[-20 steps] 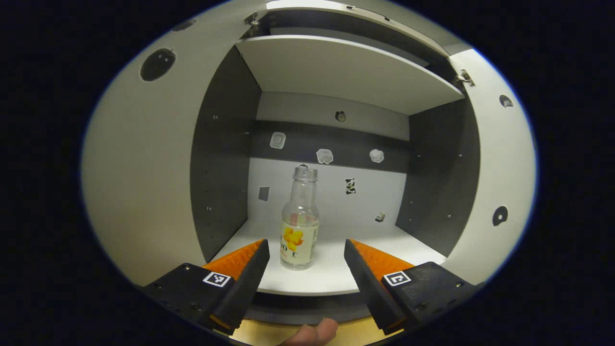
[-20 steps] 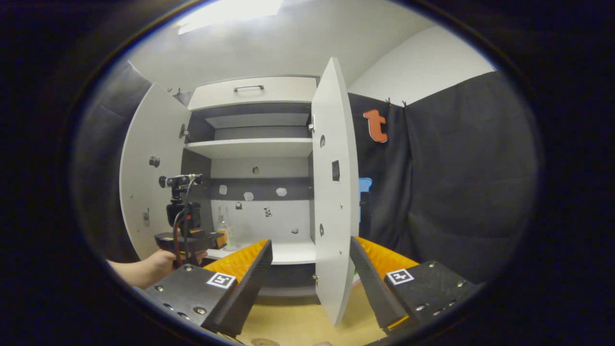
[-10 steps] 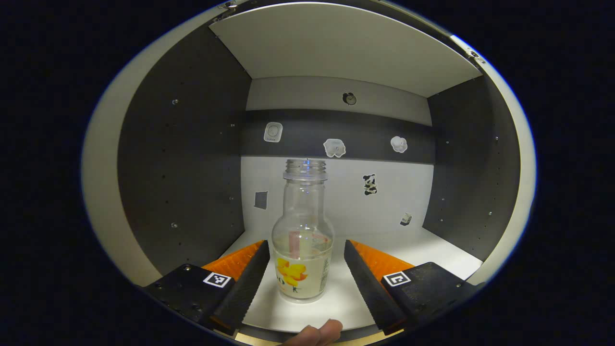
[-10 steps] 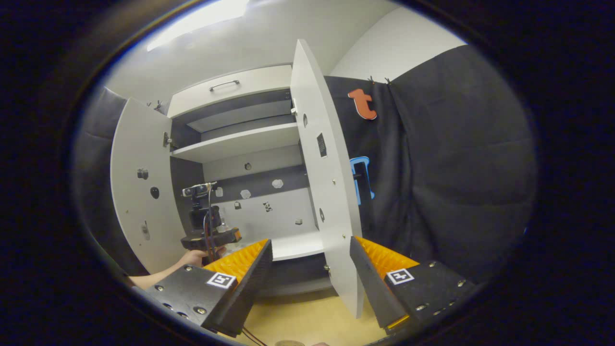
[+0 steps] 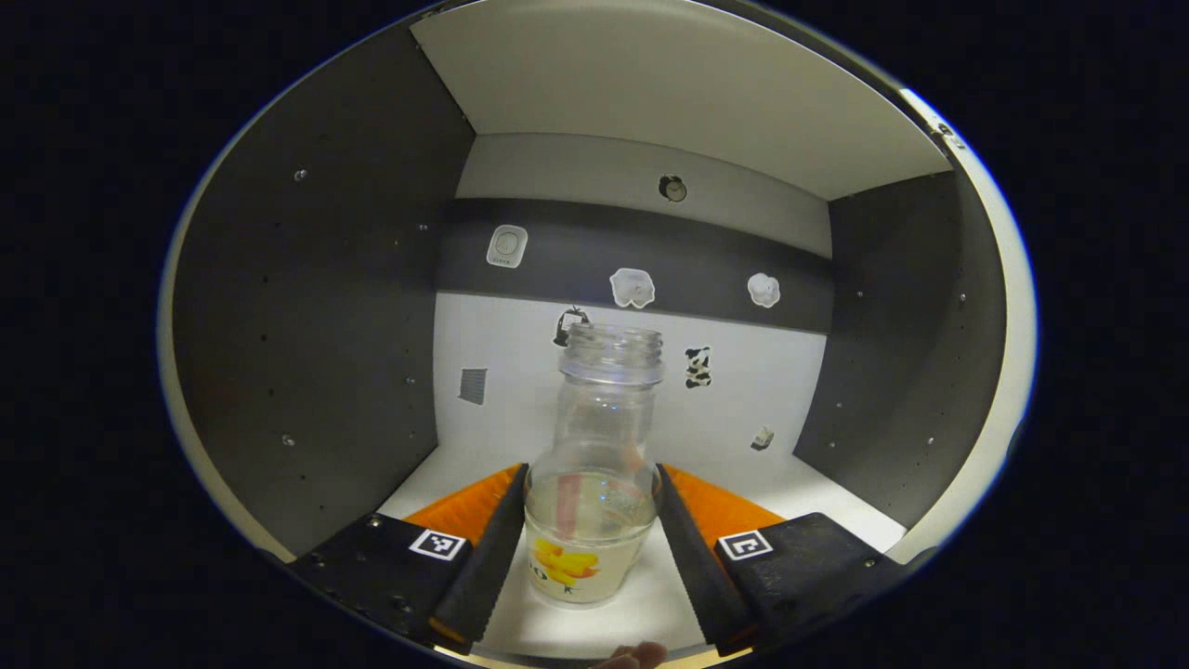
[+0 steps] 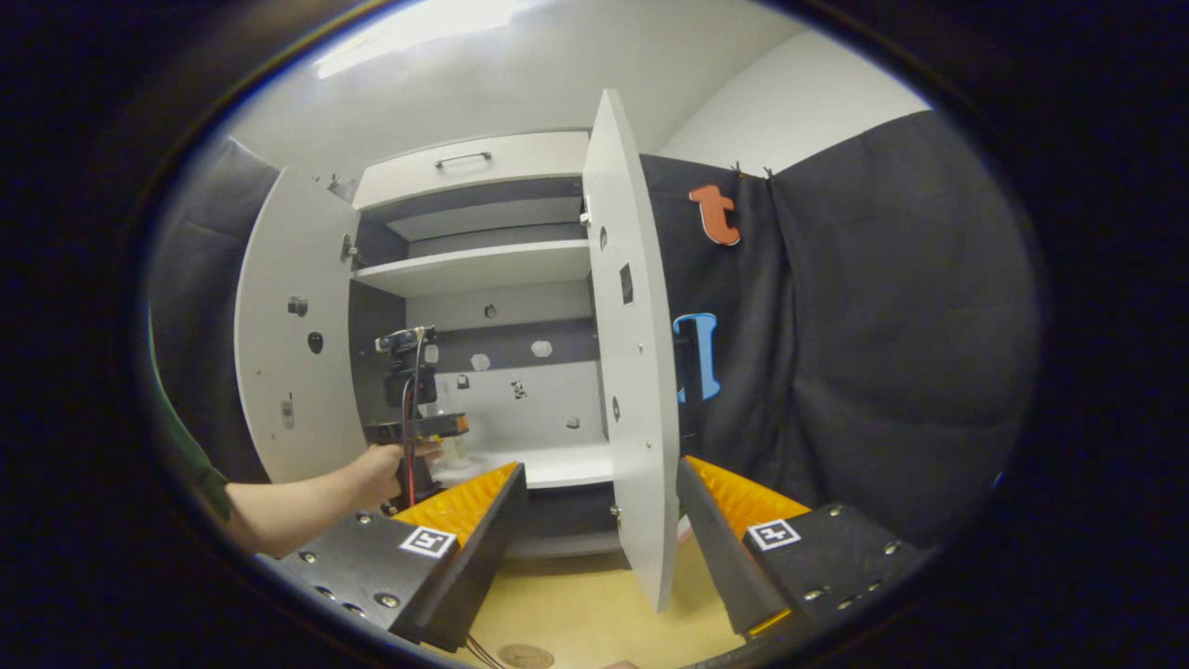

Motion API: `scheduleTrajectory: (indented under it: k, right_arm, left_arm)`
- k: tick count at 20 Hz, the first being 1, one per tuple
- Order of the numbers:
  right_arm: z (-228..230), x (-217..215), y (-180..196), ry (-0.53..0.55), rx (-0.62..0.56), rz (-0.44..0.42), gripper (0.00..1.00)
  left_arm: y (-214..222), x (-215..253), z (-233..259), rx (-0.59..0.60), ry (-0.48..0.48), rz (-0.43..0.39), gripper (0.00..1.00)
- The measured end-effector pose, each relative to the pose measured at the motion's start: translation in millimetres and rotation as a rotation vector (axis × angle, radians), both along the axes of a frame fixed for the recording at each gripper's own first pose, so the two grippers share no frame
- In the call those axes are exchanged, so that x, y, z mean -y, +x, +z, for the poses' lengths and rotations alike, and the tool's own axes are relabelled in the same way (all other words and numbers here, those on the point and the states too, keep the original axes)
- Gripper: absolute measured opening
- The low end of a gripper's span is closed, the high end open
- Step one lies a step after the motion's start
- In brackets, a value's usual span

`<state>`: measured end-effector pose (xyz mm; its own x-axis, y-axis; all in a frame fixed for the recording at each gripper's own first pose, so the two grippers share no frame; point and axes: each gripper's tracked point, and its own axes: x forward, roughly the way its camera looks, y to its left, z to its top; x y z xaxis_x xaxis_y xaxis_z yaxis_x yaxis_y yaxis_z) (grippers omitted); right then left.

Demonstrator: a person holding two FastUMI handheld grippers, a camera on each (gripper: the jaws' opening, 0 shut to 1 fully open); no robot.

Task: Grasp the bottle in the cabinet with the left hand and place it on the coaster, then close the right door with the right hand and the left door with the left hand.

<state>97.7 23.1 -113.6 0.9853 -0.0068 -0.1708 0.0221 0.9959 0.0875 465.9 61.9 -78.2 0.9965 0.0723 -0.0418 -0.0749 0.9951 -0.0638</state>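
In the left gripper view my left claw (image 5: 592, 557) reaches into the cabinet's lower compartment, and the clear glass bottle (image 5: 594, 483) stands upright between its two fingers on the white shelf (image 5: 817, 492). The fingers (image 5: 483, 557) sit right against the bottle's lower body on both sides, clenched on it just above its yellow-flower label; its mouth is uncapped and a little pale liquid shows at the bottom. Behind it, small stickers (image 5: 633, 287) dot the cabinet's back wall, and the dark side panels close in left and right.

In the right gripper view, going left to right: the left door (image 6: 297, 353) stands wide open, then my forearm and hand (image 6: 381, 465) hold the left claw (image 6: 423, 427) inside the cabinet (image 6: 483, 269) at the lower shelf. I can just make out the bottle as a pale shape by that claw. The right door (image 6: 636, 372) stands open too, edge-on toward me, with the black cloth wall to its right. My right claw (image 6: 599, 548) hangs near, over the wooden tabletop (image 6: 576, 623), its fingers spread wide apart and grasping nothing; the lower edge of the right door lies between them, farther off and untouched. A round wooden disc, perhaps the coaster (image 6: 525, 656), peeks in at the near edge of the tabletop.
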Motion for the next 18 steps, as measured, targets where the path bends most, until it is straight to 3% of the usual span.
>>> scheduleTrajectory:
  k: [3, 4, 5, 9, 13, 14, 15, 18]
  right_arm:
    - [3, 21, -24, -0.009, 0.005, -0.027, 0.98]
    - [3, 29, -32, -0.023, 0.001, -0.033, 0.94]
    - [2, 37, -41, -0.037, 0.002, -0.041, 0.98]
    - [4, 70, -66, -0.045, -0.001, -0.073, 0.98]
    - [6, 85, -85, -0.037, 0.014, -0.063, 0.98]
    - [6, 86, -90, -0.031, 0.016, -0.057, 0.94]
    - [5, 86, -95, -0.022, 0.017, -0.049, 0.98]
    - [4, 83, -103, 0.003, 0.023, -0.026, 0.98]
  left_arm:
    - [-33, 10, 14, 0.017, 0.014, -0.029, 0.82]
    - [-48, 16, 20, 0.033, 0.006, -0.050, 0.82]
    - [-63, 19, 25, 0.041, 0.004, -0.061, 0.82]
    - [-122, 33, 31, 0.026, -0.044, -0.080, 0.81]
    - [-184, 50, 42, 0.069, -0.094, -0.114, 0.81]
    - [-199, 55, 42, 0.086, -0.094, -0.122, 0.81]
    - [-212, 57, 40, 0.102, -0.090, -0.114, 0.81]
    - [-244, 65, 28, 0.157, -0.068, -0.098, 0.81]
